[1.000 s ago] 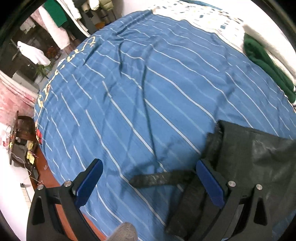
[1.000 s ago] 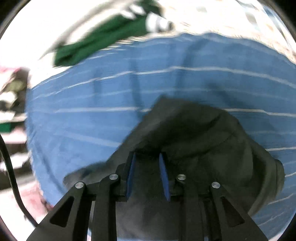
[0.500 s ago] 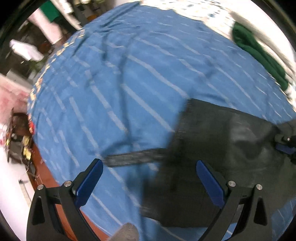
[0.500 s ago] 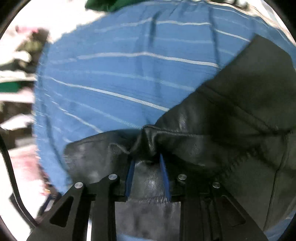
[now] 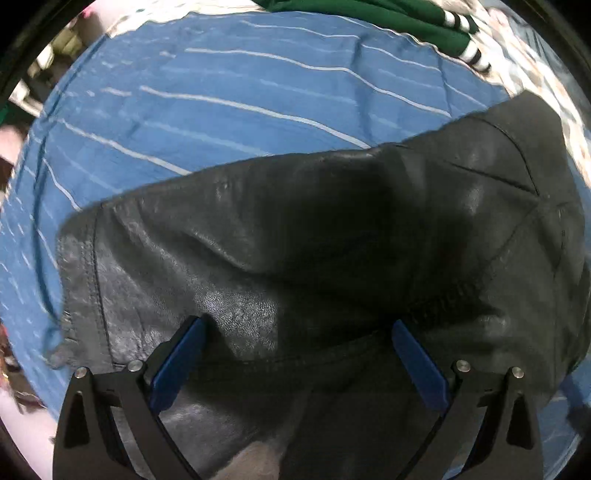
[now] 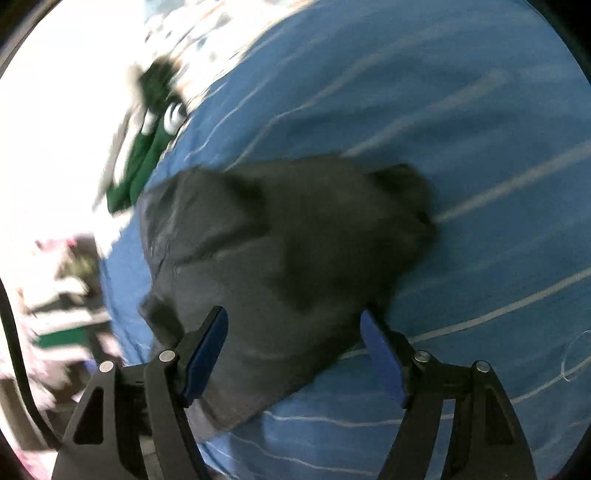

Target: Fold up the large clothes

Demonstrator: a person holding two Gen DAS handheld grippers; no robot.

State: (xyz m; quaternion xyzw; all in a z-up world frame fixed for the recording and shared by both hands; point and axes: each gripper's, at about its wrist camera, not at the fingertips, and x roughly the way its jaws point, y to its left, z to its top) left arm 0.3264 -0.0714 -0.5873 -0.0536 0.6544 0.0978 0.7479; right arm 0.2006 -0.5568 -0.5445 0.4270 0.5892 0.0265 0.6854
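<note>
The right gripper has just opened wide, dropping the black leather garment onto the blue striped bedspread, while the left gripper hangs open and empty above it, so one fold looks laid.

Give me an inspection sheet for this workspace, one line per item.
Surface: blue striped bedsheet, wrinkled.
Job's things: black leather garment lies bunched on the sheet, not held.
Clutter: green garment at the bed's far edge.
Grippers: left gripper open over the black garment; right gripper open, jaws have just been opening, and nothing is pinched between them.
Cables: dark cable at the right view's left edge.
Surroundings: blurred room items beyond the bed.
</note>
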